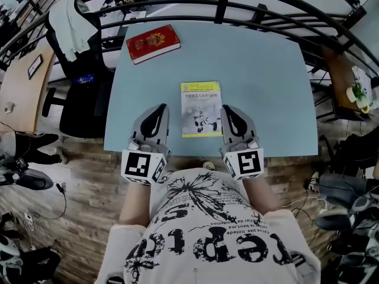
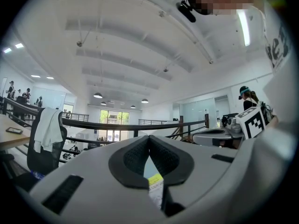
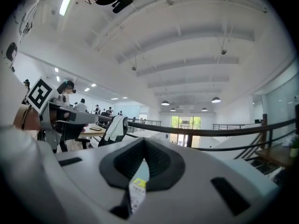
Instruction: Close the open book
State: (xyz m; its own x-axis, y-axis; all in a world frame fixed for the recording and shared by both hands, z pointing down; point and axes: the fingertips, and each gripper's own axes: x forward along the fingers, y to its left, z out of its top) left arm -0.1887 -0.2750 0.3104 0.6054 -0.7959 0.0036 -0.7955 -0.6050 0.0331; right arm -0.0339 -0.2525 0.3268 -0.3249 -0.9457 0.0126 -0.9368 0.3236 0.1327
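Observation:
A thin book (image 1: 201, 109) with a yellow top band and a white printed cover lies flat on the pale blue table (image 1: 266, 76), near its front edge, with only its cover showing. My left gripper (image 1: 160, 107) rests just left of the book, its jaws shut and empty. My right gripper (image 1: 226, 109) rests just right of the book, also shut and empty. In the left gripper view the left gripper (image 2: 149, 138) has its pads together, and a strip of the book (image 2: 155, 185) shows below them. The right gripper view shows the right gripper (image 3: 144, 142) likewise, above a strip of the book (image 3: 137, 191).
A red book (image 1: 153, 42) lies closed at the table's far left corner. A black railing (image 1: 237, 5) runs behind the table. An office chair (image 1: 80, 70) with a white cloth stands to the left. Cables and gear lie on the wooden floor at both sides.

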